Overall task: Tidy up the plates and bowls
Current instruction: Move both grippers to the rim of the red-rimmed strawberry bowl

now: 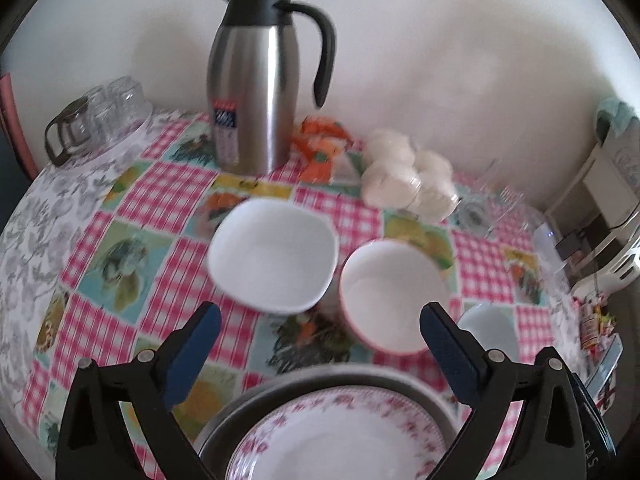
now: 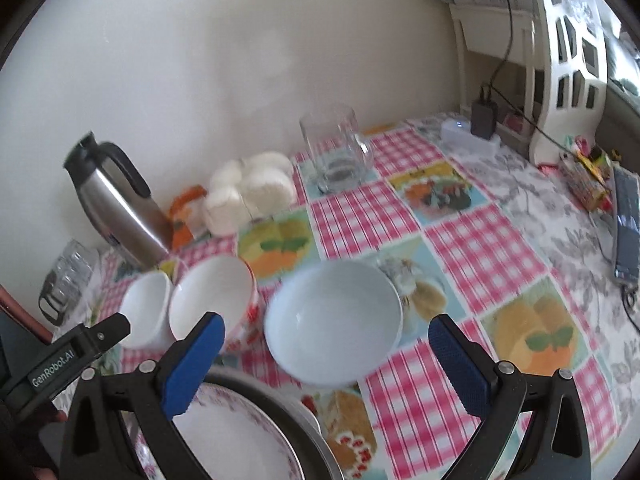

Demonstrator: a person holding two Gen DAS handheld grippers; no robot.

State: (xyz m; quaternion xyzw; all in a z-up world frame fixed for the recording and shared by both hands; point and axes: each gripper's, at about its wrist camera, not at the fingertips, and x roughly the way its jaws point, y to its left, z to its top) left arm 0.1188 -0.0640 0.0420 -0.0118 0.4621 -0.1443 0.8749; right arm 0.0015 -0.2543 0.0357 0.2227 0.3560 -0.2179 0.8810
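Three bowls stand on the checked tablecloth. A squarish white bowl [image 1: 274, 256] [image 2: 146, 310] is on the left. A white bowl with a red outside [image 1: 394, 294] [image 2: 214, 298] is in the middle. A pale bluish-white bowl [image 2: 334, 320] [image 1: 488, 330] is on the right. A floral-rimmed white plate [image 1: 340, 436] [image 2: 236, 440] rests on a grey metal plate [image 1: 256, 404] nearest me. My left gripper [image 1: 320, 344] is open and empty above the plates, short of the first two bowls. My right gripper [image 2: 326, 354] is open and empty, its fingers flanking the bluish bowl.
A steel thermos jug [image 1: 260, 96] [image 2: 116, 200] stands at the back by the wall. Near it lie a pack of white buns [image 1: 408, 176] [image 2: 248, 192], an orange wrapper [image 1: 320, 148], upturned glasses [image 1: 96, 116] and a glass mug [image 2: 336, 152]. A charger and white shelf [image 2: 560, 60] stand right.
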